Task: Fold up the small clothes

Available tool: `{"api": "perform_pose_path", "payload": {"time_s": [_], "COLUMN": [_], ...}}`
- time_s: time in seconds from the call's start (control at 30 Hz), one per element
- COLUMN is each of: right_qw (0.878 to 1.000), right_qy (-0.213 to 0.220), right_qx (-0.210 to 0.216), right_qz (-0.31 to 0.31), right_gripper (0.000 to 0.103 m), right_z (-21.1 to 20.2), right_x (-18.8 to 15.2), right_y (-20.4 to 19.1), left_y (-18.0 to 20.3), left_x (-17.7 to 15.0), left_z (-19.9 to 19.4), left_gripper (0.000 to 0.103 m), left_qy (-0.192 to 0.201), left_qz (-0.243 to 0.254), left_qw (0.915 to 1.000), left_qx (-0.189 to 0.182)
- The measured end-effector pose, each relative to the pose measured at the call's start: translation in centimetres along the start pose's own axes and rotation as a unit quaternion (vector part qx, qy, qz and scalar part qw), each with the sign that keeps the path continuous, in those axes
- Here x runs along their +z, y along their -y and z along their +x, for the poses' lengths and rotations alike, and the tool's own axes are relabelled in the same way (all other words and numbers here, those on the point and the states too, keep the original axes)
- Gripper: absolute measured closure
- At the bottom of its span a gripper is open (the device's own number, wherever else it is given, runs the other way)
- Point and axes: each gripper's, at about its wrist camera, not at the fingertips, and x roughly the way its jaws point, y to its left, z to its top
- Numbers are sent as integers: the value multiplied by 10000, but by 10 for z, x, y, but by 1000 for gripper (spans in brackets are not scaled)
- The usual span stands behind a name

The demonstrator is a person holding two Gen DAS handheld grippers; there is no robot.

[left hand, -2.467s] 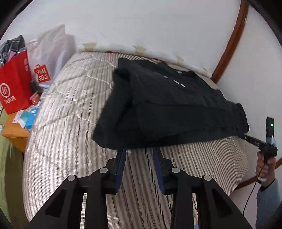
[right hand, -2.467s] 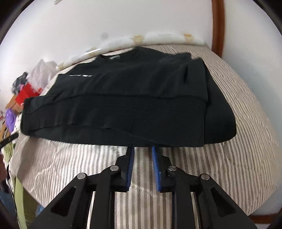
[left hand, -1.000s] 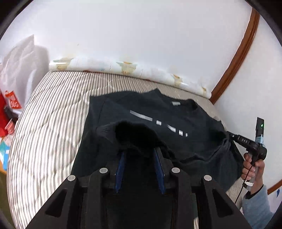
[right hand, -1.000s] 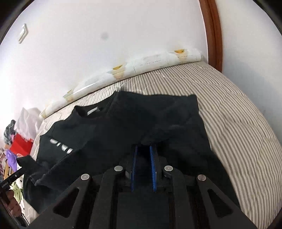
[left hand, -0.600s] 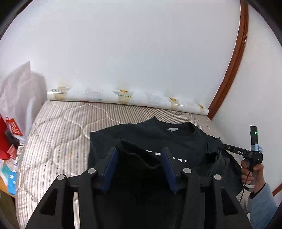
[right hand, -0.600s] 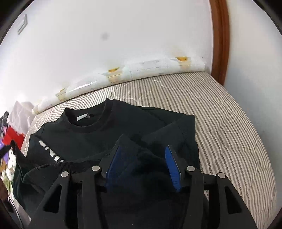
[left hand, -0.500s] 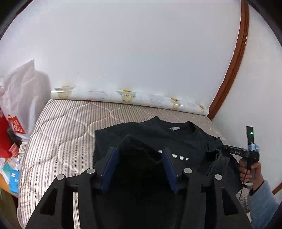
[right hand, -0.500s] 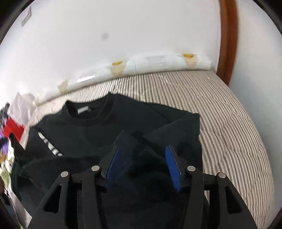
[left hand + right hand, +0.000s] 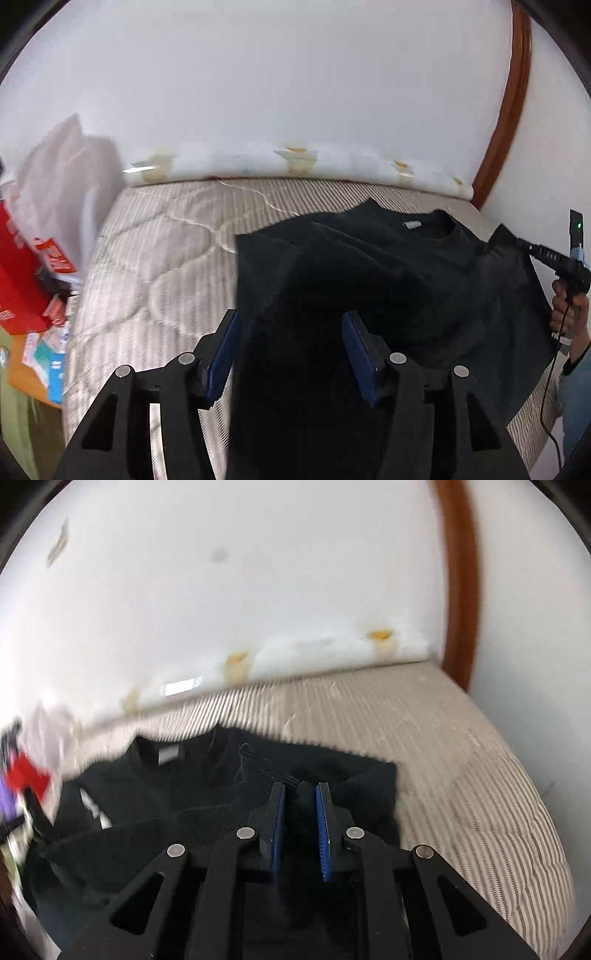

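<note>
A black sweater [image 9: 406, 266] lies on the striped mattress [image 9: 159, 258], its collar toward the wall and its lower part folded up over the chest. My left gripper [image 9: 291, 321] stands over the folded part; its jaws are opening, wide apart, with cloth lying loose between them. In the right wrist view, which is blurred, my right gripper [image 9: 300, 788] has its jaws closing narrow on a ridge of the sweater [image 9: 166, 794]. The left wrist view shows the right gripper [image 9: 517, 240], in a person's hand [image 9: 569, 306], lifting the sweater's right corner.
A red shopping bag [image 9: 18, 280] and a white plastic bag [image 9: 62, 177] stand left of the bed, above a wooden stand [image 9: 37, 362] with packets. A rolled pad [image 9: 295, 166] lines the wall. A brown door frame [image 9: 506, 110] rises at the far right corner.
Both grippers carried the sweater's hem up toward the collar. The left jaws opened and let the cloth go. The right jaws opened wide, then narrowed again on a fold of cloth.
</note>
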Motion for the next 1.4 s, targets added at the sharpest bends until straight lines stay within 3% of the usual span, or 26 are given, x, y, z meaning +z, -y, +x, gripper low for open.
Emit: {"api": "perform_pose_path", "payload": {"time_s": [0.13, 0.33, 0.4, 0.5, 0.57, 0.63, 0.73, 0.87, 0.97, 1.03, 1.23, 1.4], "right_qw": [9997, 9979, 9970, 9957, 9941, 9927, 9951, 9995, 9984, 9990, 9960, 9941], "right_qy": [-54, -457, -637, -834, -989, -1040, -688, 187, 558, 434, -663, -848], "right_qx": [-145, -441, -414, -394, -439, -542, -482, -42, 60, -96, -575, -675], "right_qz": [196, 117, 118, 69, -30, -275, -519, -262, -44, 32, 174, 74], "right_gripper": [87, 84, 81, 75, 75, 80, 86, 87, 87, 87, 85, 72], "right_z": [3, 26, 32, 44, 53, 56, 43, 8, -2, 9, 60, 52], "right_x": [1, -2, -3, -1, 0, 0, 1, 10, 15, 18, 12, 12], "right_y": [10, 13, 16, 21, 17, 11, 3, 9, 15, 17, 28, 28], "left_y": [10, 2, 2, 4, 9, 12, 13, 13, 12, 11, 14, 15], "left_x": [14, 20, 20, 20, 17, 17, 18, 32, 45, 47, 40, 38], "left_z": [30, 63, 66, 67, 62, 54, 35, 18, 37, 51, 84, 82], "left_gripper": [49, 50, 55, 71, 84, 90, 93, 93, 93, 93, 91, 82], "left_qy": [-174, -568, -556, -597, -527, -402, -49, 531, 446, 324, -162, -305], "left_qz": [216, -123, -139, -100, 55, 177, 131, -63, -188, -293, -288, -259], "left_qw": [9995, 9982, 9981, 9973, 9966, 9963, 9975, 9970, 9968, 9967, 9942, 9949], "left_qx": [120, 166, 239, 414, 628, 744, 690, 567, 630, 685, 1019, 923]}}
